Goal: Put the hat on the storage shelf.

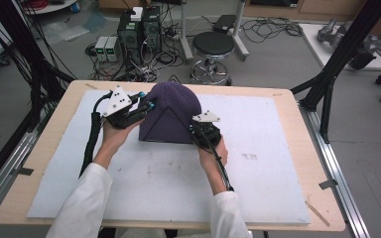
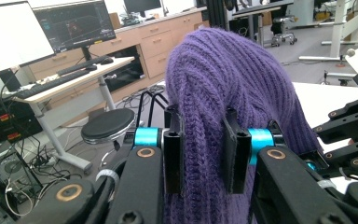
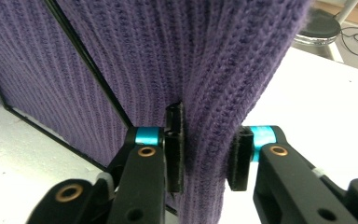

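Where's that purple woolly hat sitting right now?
In the high view, the purple knit hat sits over a thin black frame at the far middle of the white mat, pinched between the left hand-held gripper and right hand-held gripper.

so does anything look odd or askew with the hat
Nothing damaged or spilled. The purple hat is draped over a black wire frame, with its knit bunched where the left gripper and right gripper pinch it.
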A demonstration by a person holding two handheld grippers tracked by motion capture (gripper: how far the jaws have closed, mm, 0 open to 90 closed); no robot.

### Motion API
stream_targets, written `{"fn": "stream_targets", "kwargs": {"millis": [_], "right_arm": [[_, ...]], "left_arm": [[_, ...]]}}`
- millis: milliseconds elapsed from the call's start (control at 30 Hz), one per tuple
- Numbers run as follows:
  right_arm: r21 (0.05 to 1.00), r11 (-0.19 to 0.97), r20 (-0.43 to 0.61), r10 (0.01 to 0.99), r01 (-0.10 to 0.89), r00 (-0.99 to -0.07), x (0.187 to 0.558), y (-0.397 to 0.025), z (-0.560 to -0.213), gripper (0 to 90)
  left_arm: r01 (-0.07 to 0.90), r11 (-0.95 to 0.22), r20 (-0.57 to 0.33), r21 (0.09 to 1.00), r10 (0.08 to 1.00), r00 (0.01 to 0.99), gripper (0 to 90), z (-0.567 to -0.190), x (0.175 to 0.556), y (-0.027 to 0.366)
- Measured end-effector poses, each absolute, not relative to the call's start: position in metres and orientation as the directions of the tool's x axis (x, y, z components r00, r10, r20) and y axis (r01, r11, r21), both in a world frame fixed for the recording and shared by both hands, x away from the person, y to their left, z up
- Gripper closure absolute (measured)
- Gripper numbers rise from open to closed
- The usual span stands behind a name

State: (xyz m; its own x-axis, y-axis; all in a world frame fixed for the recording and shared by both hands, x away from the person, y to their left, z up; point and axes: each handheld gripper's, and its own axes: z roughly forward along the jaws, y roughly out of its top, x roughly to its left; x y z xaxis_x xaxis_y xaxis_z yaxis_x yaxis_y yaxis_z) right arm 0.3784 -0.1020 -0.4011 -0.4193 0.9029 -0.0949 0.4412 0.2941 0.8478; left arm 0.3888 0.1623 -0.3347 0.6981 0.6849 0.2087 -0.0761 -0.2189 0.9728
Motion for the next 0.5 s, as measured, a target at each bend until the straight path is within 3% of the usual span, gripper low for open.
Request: {"fn": "stream_targets", "kwargs": {"millis": [133, 267, 400, 500], "right_arm": [[0.844, 0.285, -0.080, 0.904, 0.454, -0.419, 0.380, -0.104, -0.401, 65.5], [0.837, 0.270, -0.050, 0.903, 0.475, -0.426, 0.380, -0.107, -0.400, 47.7], [0.828, 0.226, 0.007, 0.911, 0.514, -0.412, 0.382, -0.115, -0.399, 32.3], [0.833, 0.220, 0.009, 0.913, 0.508, -0.409, 0.380, -0.121, -0.397, 26.9]], "left_arm": [[-0.065, -0.213, 0.196, 0.975, 0.689, 0.698, 72.7, -0.336, 0.389, 0.163], [-0.042, -0.206, 0.177, 0.978, 0.701, 0.691, 69.1, -0.336, 0.389, 0.163], [-0.030, -0.199, 0.168, 0.980, 0.727, 0.666, 54.3, -0.337, 0.388, 0.162], [-0.012, -0.184, 0.146, 0.983, 0.740, 0.657, 40.9, -0.337, 0.389, 0.162]]}}
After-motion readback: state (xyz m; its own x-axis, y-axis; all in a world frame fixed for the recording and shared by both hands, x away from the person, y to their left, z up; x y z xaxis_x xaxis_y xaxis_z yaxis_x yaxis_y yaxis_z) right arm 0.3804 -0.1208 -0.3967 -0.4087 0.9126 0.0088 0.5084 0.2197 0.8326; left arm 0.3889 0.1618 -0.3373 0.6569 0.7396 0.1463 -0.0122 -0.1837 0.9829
